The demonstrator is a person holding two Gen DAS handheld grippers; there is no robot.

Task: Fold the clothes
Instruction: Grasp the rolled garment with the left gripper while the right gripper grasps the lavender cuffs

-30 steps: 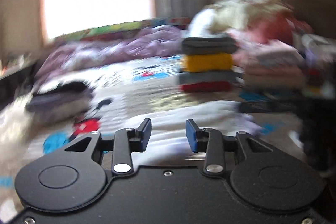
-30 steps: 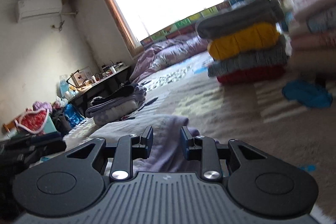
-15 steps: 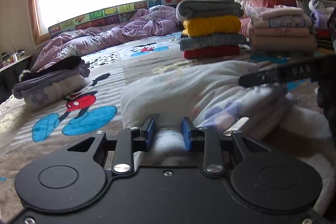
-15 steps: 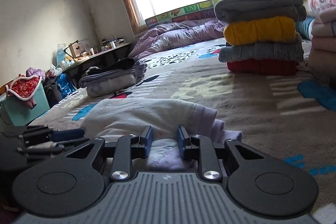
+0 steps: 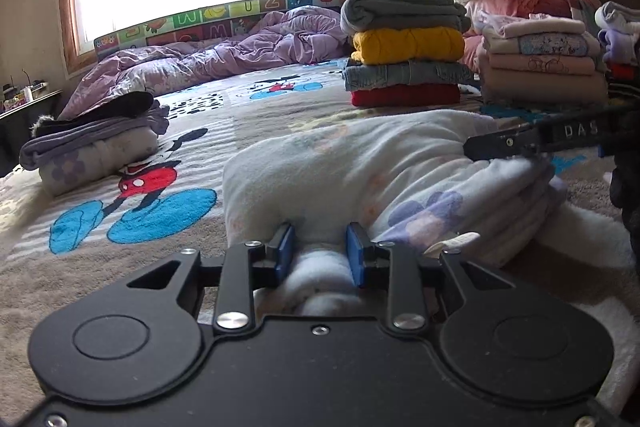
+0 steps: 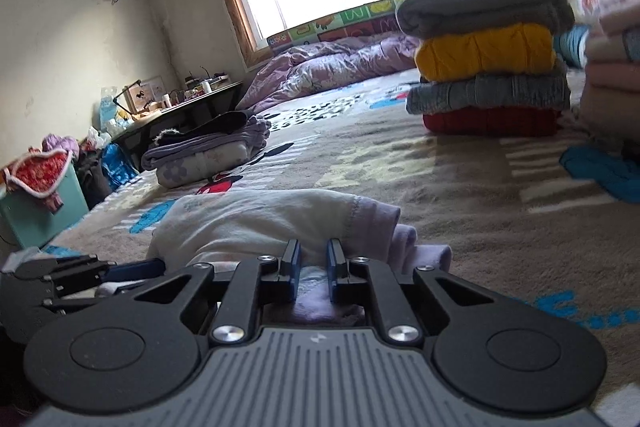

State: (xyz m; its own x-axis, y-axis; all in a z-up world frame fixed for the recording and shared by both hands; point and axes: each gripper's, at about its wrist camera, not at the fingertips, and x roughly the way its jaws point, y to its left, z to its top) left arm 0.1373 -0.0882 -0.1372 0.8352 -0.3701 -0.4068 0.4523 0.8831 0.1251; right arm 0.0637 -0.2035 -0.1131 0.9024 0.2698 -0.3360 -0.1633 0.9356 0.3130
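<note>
A folded white fleecy garment (image 5: 360, 167) with lilac cartoon prints lies on the bed in front of both grippers. My left gripper (image 5: 320, 249) is shut on a thick bunch of its near edge, and white fabric fills the gap between the blue pads. In the right wrist view the same garment (image 6: 260, 219) shows a lilac cuff. My right gripper (image 6: 314, 261) is shut on its lilac and white fabric. The right gripper (image 5: 528, 139) reaches in from the right edge of the left wrist view, over the garment. The left gripper (image 6: 84, 273) shows at the left edge of the right wrist view.
A stack of grey, yellow, denim and red folded clothes (image 5: 404, 55) stands behind, with a pink folded stack (image 5: 540, 67) beside it. A small folded pile (image 5: 96, 143) lies on the cartoon blanket (image 5: 132, 215). A purple duvet (image 5: 220, 63) lies under the window. A low table (image 6: 180, 107) and teal bin (image 6: 40, 203) stand off the bed.
Both grippers have come down onto the white garment and their fingers have narrowed on its fabric. The left view has gone from motion blur to steady.
</note>
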